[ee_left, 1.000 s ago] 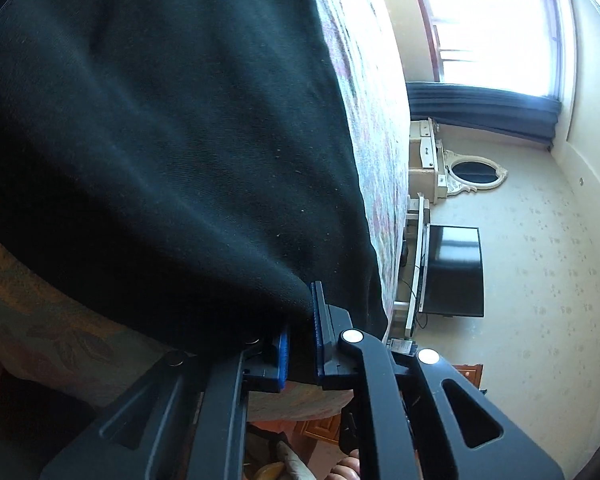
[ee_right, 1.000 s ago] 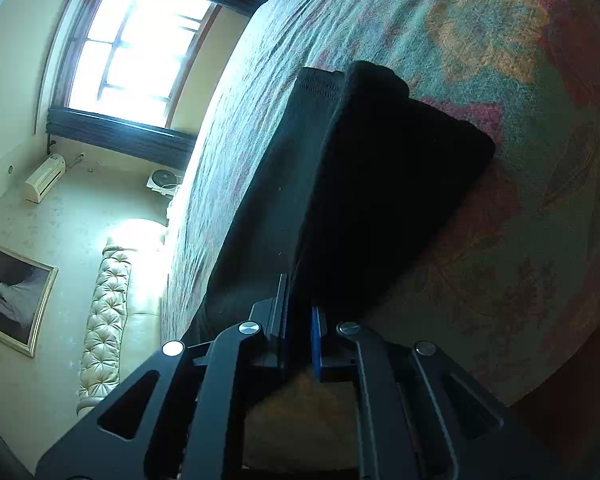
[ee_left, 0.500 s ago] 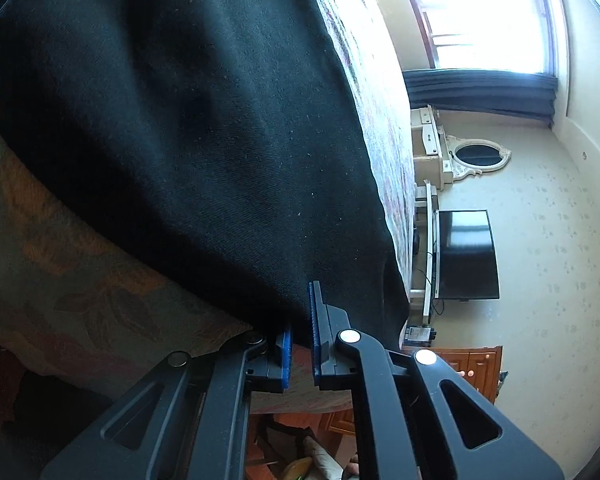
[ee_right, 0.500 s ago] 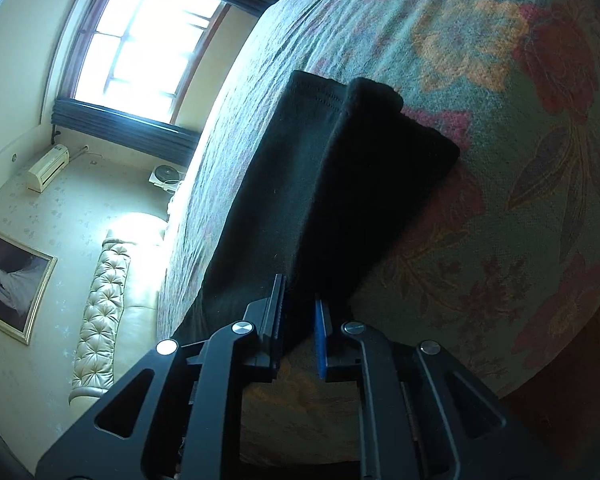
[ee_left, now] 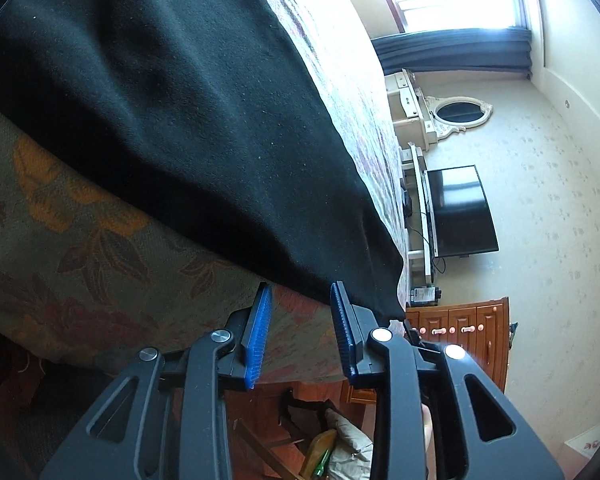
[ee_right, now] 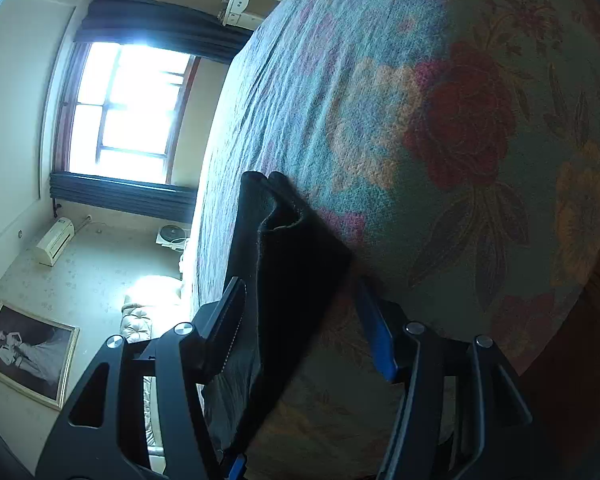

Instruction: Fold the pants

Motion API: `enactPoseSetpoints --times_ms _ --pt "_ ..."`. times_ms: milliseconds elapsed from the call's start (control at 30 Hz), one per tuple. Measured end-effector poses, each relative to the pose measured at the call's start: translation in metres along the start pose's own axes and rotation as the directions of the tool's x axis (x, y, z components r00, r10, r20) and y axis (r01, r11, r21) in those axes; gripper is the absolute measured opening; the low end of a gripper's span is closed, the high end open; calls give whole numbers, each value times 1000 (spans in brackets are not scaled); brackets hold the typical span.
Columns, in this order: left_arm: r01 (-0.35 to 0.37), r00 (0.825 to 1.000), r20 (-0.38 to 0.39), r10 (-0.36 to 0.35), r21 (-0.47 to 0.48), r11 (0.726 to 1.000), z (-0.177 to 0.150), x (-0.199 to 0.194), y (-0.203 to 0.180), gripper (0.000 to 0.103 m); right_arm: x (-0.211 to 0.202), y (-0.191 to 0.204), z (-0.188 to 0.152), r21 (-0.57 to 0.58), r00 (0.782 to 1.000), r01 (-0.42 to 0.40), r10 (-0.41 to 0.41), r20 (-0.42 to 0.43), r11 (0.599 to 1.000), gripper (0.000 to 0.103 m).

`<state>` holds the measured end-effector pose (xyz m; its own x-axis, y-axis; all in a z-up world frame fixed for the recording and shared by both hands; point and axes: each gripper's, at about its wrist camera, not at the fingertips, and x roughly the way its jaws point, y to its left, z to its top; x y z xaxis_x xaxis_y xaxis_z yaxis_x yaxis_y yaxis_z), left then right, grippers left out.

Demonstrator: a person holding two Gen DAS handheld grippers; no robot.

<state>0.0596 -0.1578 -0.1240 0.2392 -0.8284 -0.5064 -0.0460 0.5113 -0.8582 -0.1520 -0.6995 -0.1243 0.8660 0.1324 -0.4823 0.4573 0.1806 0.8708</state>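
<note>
Pants [ee_left: 188,120] lie folded on the bedspread [ee_left: 80,248], black, near its edge. My left gripper [ee_left: 300,312] has just been opening; jaws part spread, nothing between, hem just past the tips. My right gripper [ee_right: 300,304] has just been opening too; jaws wide, pants [ee_right: 292,264] lying loose between them. TV [ee_left: 460,212] beyond.

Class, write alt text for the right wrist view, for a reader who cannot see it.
Black folded pants lie on a floral bedspread, running between the open jaws of the right tool, which have just been opening; the blue pads do not press the cloth. Behind, left, are a bright window, a wall air conditioner and a framed picture.
</note>
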Motion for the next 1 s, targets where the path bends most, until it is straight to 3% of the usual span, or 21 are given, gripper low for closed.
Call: enactPoseSetpoints --times_ms 100,167,233,333,400,467,533,600,633,700,800,900,1000 --pt "-7 1000 -9 7 -9 1000 3 3 -1 31 6 14 3 -32 1000 -9 9 1 999 69" --pt "-16 1000 -10 16 -7 1000 6 4 0 31 12 22 6 -36 1000 -3 3 0 999 67" --pt "-26 1000 -10 26 -2 1000 8 4 2 32 19 30 11 -63 1000 18 -18 0 998 12" --pt "-29 1000 -10 29 -12 999 9 5 2 32 20 22 19 -108 998 66 -67 1 992 14" --pt "-11 1000 -11 11 -15 1000 8 4 0 32 23 0 19 -65 998 49 -51 -28 997 13" --pt "3 1000 -13 -3 6 1000 9 0 -2 32 21 -13 17 -26 998 -26 25 -57 999 16" --pt "14 1000 -21 -13 35 999 11 -5 -7 39 15 -7 24 -42 997 -30 27 -70 999 29" --pt "26 1000 -19 -25 65 998 16 -13 -11 49 0 12 38 -136 1000 9 -10 -10 991 62" --pt "38 999 -15 -37 83 996 19 -17 -15 50 -4 22 46 -180 1000 15 -15 3 984 68" --pt "52 999 -5 -52 131 990 27 -28 -24 52 3 35 64 -226 999 -11 2 -38 974 69" --pt "25 998 46 -38 254 967 41 -44 -44 81 35 48 80 -281 986 -24 -24 -166 960 69" --pt "-50 995 95 18 341 939 59 -54 -53 86 69 50 85 -311 953 9 -102 -285 950 69" --pt "-136 986 142 92 343 929 80 -64 -46 86 85 54 88 -286 926 -52 -61 -372 957 80"
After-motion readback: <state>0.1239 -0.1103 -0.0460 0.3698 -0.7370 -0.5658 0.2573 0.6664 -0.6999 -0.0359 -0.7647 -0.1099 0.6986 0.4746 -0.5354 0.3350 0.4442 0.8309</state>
